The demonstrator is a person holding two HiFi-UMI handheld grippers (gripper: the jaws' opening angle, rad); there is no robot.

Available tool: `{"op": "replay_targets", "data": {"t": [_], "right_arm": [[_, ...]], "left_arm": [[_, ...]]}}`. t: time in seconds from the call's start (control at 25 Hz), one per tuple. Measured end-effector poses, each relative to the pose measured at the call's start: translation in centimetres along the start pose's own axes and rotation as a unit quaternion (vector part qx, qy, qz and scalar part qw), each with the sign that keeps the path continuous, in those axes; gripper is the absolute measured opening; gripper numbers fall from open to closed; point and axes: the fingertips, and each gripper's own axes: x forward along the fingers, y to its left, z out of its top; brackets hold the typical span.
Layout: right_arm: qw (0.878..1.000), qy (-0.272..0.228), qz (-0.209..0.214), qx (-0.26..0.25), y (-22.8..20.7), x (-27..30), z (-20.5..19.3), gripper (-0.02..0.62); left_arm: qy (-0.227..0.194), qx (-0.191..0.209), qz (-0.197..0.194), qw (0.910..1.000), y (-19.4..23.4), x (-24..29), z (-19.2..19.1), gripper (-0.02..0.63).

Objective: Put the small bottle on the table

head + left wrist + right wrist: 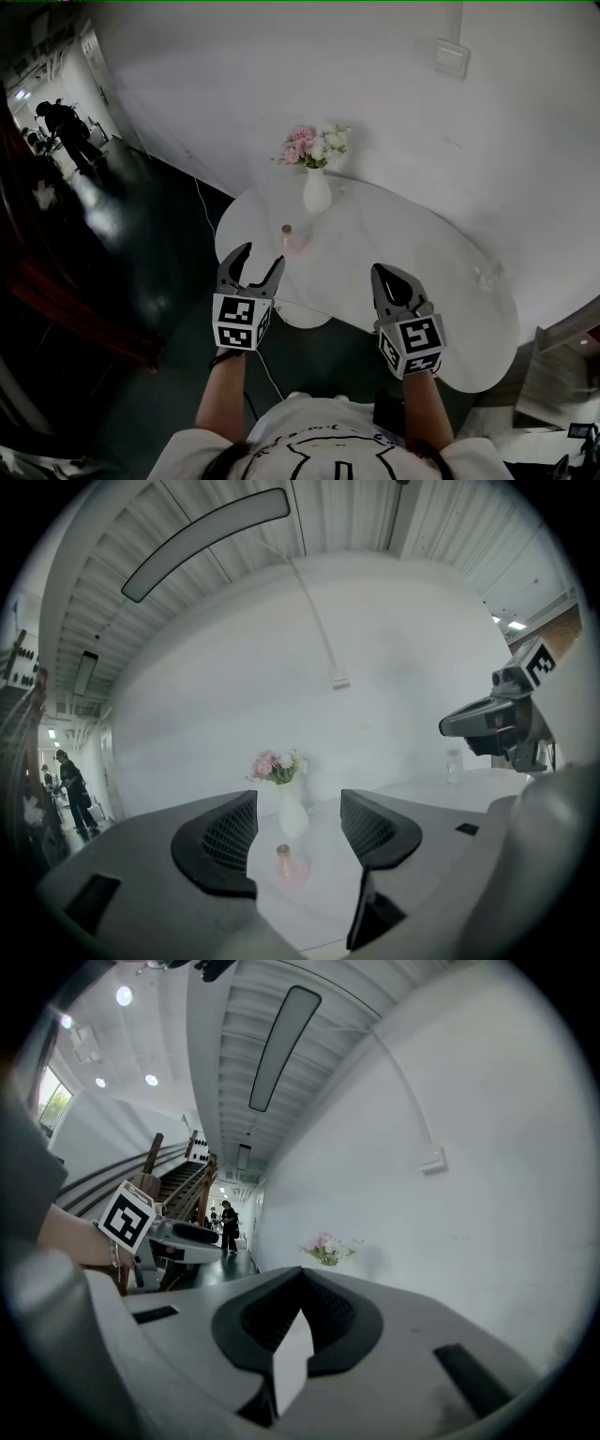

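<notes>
A small pink bottle (292, 238) stands upright on the white table (450, 309), just in front of a white vase with flowers (316, 190). In the left gripper view the small pink bottle (286, 866) shows through the gap between the jaws, some way off. My left gripper (251, 263) hangs open at the table's near left edge, short of the bottle, with nothing in it. My right gripper (397, 281) is over the table's near edge, jaws pressed together and empty. From the right gripper view (302, 1309) only the flowers (324, 1247) show beyond the jaws.
A small clear glass (485, 275) stands at the table's right end. A white cable (208, 217) runs down the wall to the dark floor on the left. People (66, 131) stand far off down the corridor. A wall switch (452, 58) sits above the table.
</notes>
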Motion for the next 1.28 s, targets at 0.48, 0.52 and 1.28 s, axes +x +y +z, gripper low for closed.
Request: {"op": "replay_targets", "data": {"t": [0.48, 0.52, 1.28], "right_arm": [[1.0, -0.001, -0.021, -0.023, 0.2, 2.0, 2.9, -0.006], [0.999, -0.002, -0.024, -0.022, 0.1, 2.1, 3.1, -0.006], [0.996, -0.028, -0.074, -0.046, 0.6, 2.2, 6.9, -0.006]], "left_arm": [[-0.038, -0.019, -0.018, 0.9989, 3.3, -0.5, 2.8, 0.285], [-0.042, -0.018, -0.019, 0.9988, 3.5, -0.5, 3.1, 0.285], [-0.12, -0.011, 0.013, 0.9927, 9.0, -3.0, 6.7, 0.005]]}}
